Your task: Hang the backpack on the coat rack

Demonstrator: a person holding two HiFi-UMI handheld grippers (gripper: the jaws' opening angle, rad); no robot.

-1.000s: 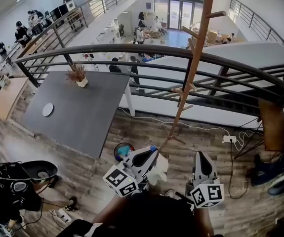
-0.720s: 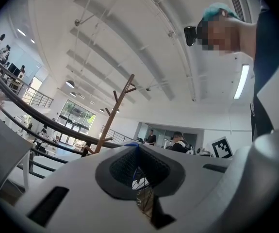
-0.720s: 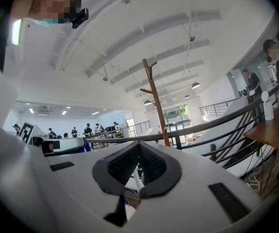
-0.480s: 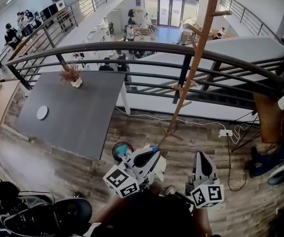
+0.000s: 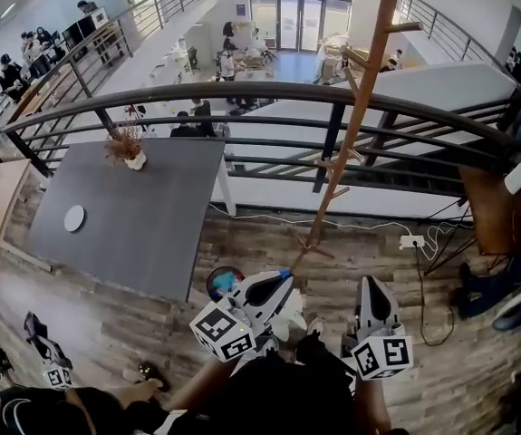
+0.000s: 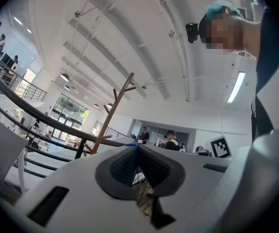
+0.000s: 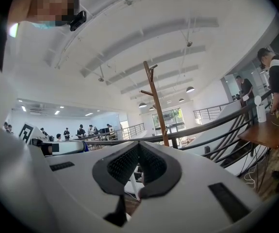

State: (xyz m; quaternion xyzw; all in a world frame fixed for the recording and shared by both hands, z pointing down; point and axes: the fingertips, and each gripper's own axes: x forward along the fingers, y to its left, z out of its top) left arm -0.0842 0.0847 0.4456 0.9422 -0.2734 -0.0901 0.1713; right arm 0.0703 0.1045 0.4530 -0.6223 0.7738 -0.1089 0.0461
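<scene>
**Railing** (image 5: 269, 89) – dark curved metal rail running behind the rack, with an open lower floor beyond it.

**Table** (image 5: 133, 216) – grey and rectangular, well to the left of the rack. It carries a dried plant (image 5: 131, 150) in a white pot and a pale disc (image 5: 74, 217).

**Rack** (image 5: 351, 134) – a tall wooden pole with short pegs angled upward, feet on the plank floor just in front of the railing. Every peg in view is bare.

**Backpack** – not identified with certainty. A dark mass (image 5: 274, 392) lies nearest the camera, well short of the rack and under both grippers. It may be the bag or the person's clothing; which one cannot be told.

**Left gripper** (image 5: 280, 282) – on the near side of the rack, pointing toward it. Its own view shows the jaws closed tip to tip with nothing between the pads.

**Right gripper** (image 5: 369, 284) – beside the left one and likewise aimed at the rack. Its jaws are also pressed together and empty.

**Power strip** (image 5: 411, 241) – white, on the floor to the right of the rack's foot.

**Handling (judgement)** – a backpack is soft and slumps, and its weight depends on what it holds. The best hold is probably the top carry loop, failing that a shoulder strap near its upper seam. The loop should be lifted clear over a peg tip before letting go.

**Markings** – black-and-white square codes on the gripper cubes; no brand or legible text.
</scene>
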